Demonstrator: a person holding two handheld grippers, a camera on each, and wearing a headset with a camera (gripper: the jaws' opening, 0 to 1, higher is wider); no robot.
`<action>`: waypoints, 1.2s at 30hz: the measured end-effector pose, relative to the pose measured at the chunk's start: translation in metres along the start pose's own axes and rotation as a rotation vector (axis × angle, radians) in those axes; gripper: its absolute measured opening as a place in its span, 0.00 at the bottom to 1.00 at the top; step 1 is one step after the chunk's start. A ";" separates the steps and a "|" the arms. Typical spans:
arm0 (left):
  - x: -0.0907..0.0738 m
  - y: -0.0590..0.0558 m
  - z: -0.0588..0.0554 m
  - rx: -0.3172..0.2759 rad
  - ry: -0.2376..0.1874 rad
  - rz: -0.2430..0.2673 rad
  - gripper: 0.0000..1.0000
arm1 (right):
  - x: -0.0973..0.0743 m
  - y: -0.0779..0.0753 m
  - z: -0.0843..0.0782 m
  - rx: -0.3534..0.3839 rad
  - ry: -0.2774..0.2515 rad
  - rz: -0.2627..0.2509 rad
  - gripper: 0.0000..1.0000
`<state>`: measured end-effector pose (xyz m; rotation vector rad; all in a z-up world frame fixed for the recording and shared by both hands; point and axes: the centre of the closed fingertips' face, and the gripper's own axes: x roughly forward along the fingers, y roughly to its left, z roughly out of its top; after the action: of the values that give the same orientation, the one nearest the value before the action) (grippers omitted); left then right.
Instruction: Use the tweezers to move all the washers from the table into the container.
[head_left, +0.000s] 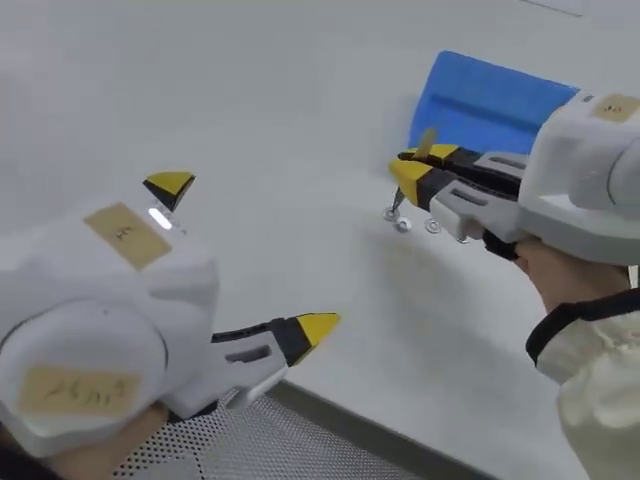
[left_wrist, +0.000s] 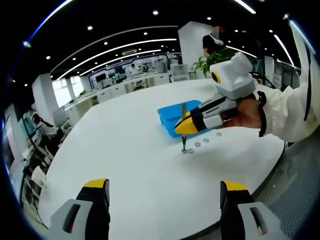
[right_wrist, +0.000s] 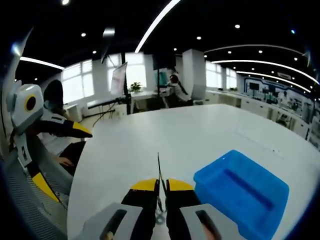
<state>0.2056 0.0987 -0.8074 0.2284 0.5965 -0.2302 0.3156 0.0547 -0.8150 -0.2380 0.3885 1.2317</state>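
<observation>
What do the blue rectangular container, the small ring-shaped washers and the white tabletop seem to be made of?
Blue rectangular container: likely moulded plastic, smooth with a soft sheen and rounded edges. Small ring-shaped washers: probably metal, silvery grey with small glints, though they are tiny here. White tabletop: a smooth, matte surface, perhaps laminate; the exact material is unclear.

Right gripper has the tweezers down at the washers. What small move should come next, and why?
Probably pinch the end washer and lift it. The right gripper is shut on the tweezers, whose tips sit at that washer on the table, the blue container just behind. Whether it is already gripped is too small to tell.
</observation>
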 end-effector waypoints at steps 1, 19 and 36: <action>0.000 0.000 0.000 0.000 0.001 -0.001 0.94 | 0.000 0.000 0.000 0.001 0.002 0.001 0.02; 0.001 -0.002 -0.005 0.010 0.030 -0.012 0.99 | -0.005 -0.003 0.000 0.085 0.024 -0.015 0.00; 0.001 0.000 -0.006 0.029 0.042 0.003 0.99 | -0.026 0.000 0.023 0.078 0.008 -0.019 0.00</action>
<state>0.2030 0.1007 -0.8127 0.2626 0.6342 -0.2313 0.3125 0.0411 -0.7833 -0.1795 0.4391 1.1946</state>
